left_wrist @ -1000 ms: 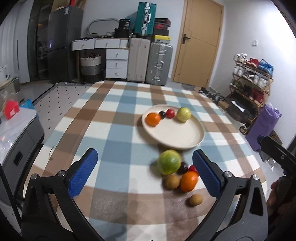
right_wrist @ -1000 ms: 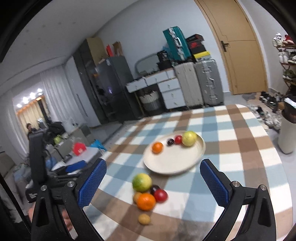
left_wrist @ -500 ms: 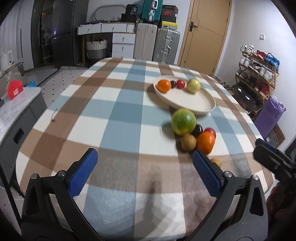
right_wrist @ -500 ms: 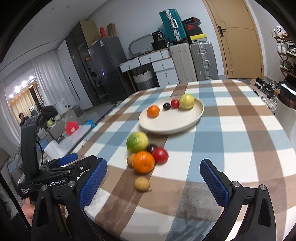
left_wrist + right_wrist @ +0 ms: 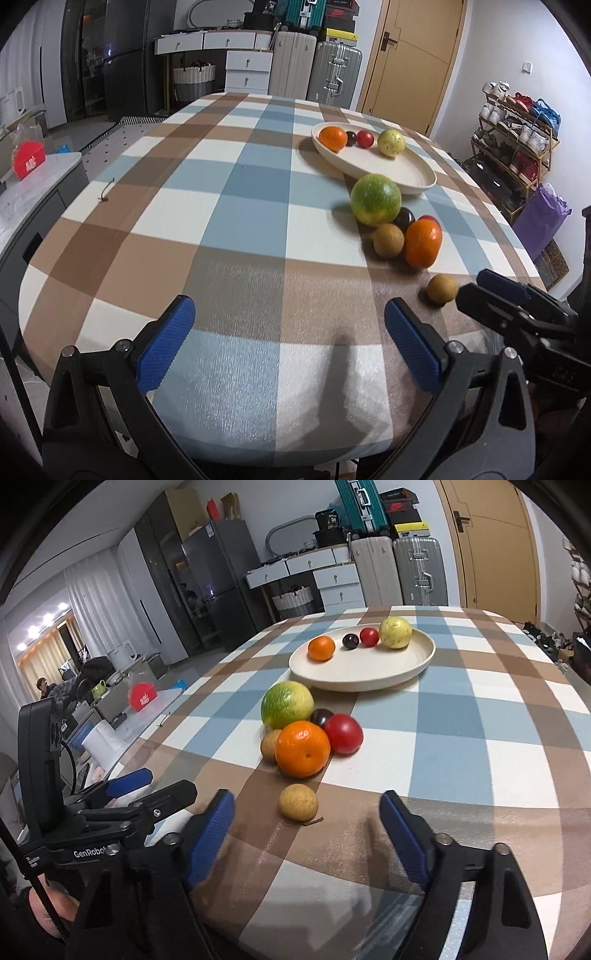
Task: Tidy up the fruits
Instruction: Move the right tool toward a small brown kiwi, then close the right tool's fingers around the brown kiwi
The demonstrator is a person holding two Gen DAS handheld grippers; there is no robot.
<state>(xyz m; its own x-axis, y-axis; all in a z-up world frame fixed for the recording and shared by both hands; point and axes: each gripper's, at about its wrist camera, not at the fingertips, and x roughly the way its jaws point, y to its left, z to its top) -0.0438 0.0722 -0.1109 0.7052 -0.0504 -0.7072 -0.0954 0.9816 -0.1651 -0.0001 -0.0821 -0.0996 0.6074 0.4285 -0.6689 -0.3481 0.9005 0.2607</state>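
Two grippers we hold low over the table (image 5: 229,221). Our left gripper (image 5: 288,347) gapes wide and empty. Our right gripper (image 5: 306,834), jaws just narrowing, frames the small brown fruit (image 5: 298,802) without touching it.

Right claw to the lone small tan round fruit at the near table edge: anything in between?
Nothing visible. The right claw is open, jaws just narrowing, with only bare checked tablecloth before the small tan round fruit. The large orange and its cluster sit beyond it, toward the cream plate.
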